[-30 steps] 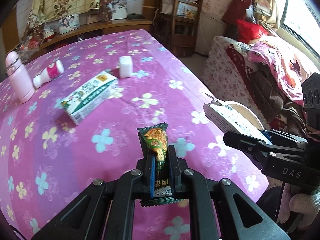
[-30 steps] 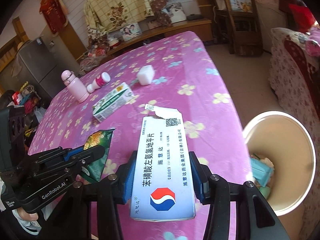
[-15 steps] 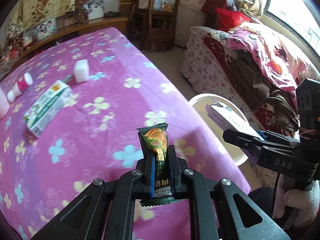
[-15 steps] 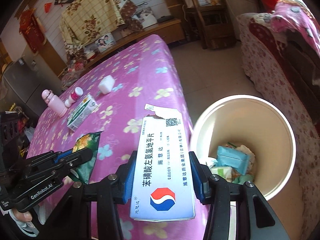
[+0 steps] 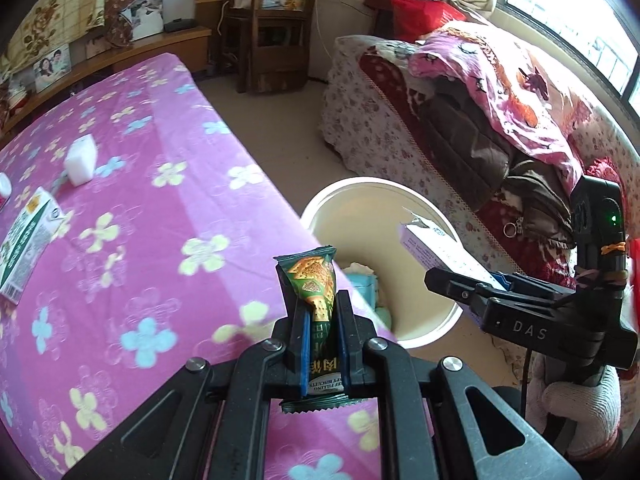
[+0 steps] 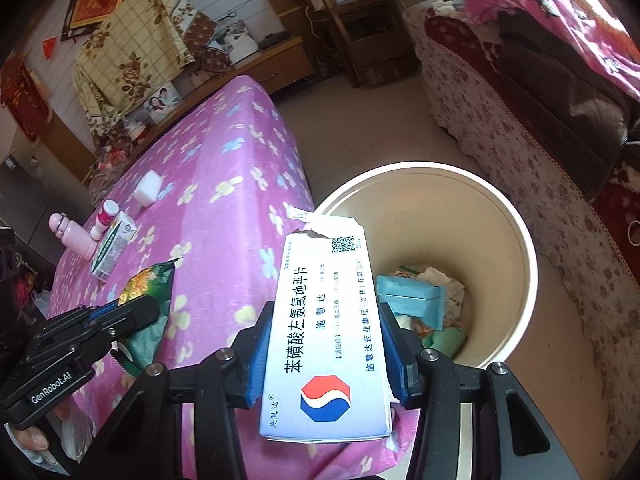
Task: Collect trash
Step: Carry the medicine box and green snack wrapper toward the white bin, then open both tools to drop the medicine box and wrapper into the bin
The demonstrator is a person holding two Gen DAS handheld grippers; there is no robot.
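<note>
**Both grippers swinging off the tabletop toward the bin**

Swinging away from the middle of the tabletop (image 5: 120, 208) over the last second, both views are now taking in the cream trash bin (image 6: 516, 264), which is standing on the floor just beside the table's edge, with blue and pale wrappers lying in its bottom.

Right gripper (image 6: 324, 344) is hanging near the bin's rim, its fingers pinching a torn-open white medicine box (image 6: 326, 328) across its width. This carton is looking light and thin-walled, so a grip across the flat faces is suiting it, though hard squeezing would likely crush it.

Left gripper (image 5: 320, 336) is staying over the tabletop edge, its fingers pressing on the lower part of a green biscuit wrapper (image 5: 312, 284), which is standing upright. That film is probably slick, crinkly and nearly weightless; holding near the crimped seal seems safest.

A green carton (image 5: 24, 240) and a white block (image 5: 82, 160) are lying farther back on the flowered cloth.
</note>
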